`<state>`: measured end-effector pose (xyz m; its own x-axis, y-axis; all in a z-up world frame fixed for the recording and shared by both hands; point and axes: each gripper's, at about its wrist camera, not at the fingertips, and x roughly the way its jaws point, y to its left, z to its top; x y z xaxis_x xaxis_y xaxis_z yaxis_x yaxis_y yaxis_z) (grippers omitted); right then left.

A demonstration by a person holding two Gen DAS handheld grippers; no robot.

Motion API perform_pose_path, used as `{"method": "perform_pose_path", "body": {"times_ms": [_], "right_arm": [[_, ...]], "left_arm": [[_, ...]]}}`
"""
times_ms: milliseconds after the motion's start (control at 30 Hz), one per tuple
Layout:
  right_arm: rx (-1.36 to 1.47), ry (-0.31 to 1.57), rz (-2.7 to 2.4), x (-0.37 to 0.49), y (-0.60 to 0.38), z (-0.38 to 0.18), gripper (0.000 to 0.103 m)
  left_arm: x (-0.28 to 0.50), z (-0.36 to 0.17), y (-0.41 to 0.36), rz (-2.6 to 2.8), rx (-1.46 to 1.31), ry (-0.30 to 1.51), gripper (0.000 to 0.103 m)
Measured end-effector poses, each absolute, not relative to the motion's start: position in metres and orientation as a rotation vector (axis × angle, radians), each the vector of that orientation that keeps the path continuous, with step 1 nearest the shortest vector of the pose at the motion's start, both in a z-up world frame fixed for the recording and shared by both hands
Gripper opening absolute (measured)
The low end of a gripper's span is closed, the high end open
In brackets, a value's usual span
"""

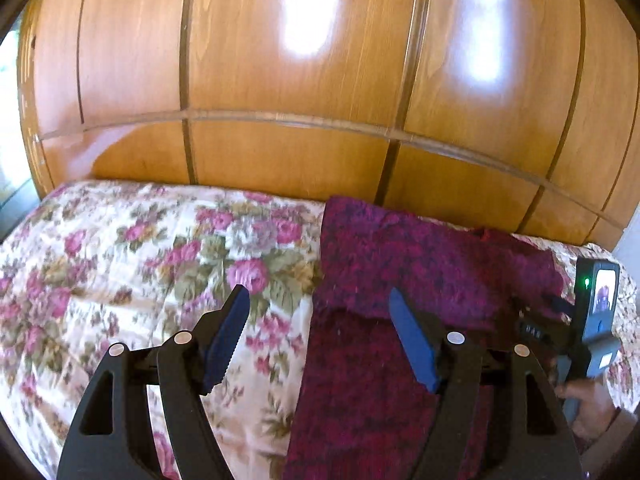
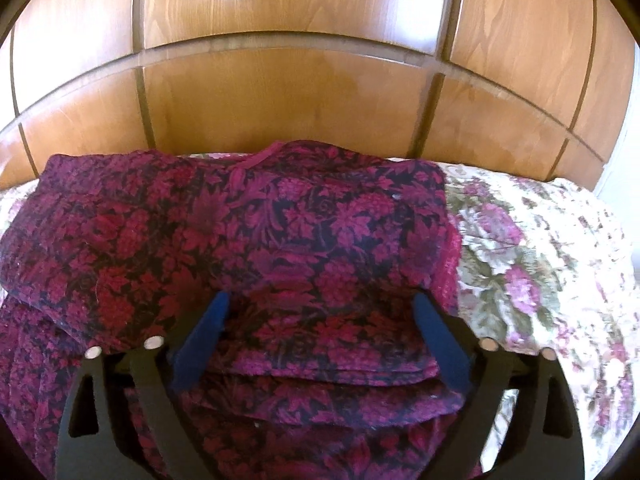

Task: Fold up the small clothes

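Blue-padded left gripper (image 1: 320, 316) nearest lens, jaws spread, nothing between, hovering over seam where garment meets quilt. Right gripper (image 2: 320, 322) likewise gaping wide above folded layers, pads clear of cloth; probably let go so the fold can settle. Magenta floral garment (image 2: 248, 232) flat on floral bedspread (image 1: 132, 248), top section doubled over lower part, neckline toward wooden headboard (image 1: 288, 152). Person's hand (image 1: 588, 404) on right tool's handle at frame edge. Headboard close behind limits reach; nothing else obstructing. Folding seems partway.
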<state>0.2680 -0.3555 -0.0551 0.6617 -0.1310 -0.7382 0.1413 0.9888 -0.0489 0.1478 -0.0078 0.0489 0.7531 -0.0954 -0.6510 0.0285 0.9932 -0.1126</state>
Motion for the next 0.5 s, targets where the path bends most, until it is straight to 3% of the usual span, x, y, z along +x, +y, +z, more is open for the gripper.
{"method": "perform_pose_path", "body": {"times_ms": [67, 500], "right_arm": [[0.03, 0.833, -0.162, 0.257, -0.357, -0.048, 0.1], [0.097, 0.999, -0.132, 0.16, -0.391, -0.058, 0.1]], "left_arm": [[0.141, 0.046, -0.005, -0.068, -0.106, 0.729, 0.071], [0.09, -0.025, 0.018, -0.122, -0.099, 0.914, 0.071]]}}
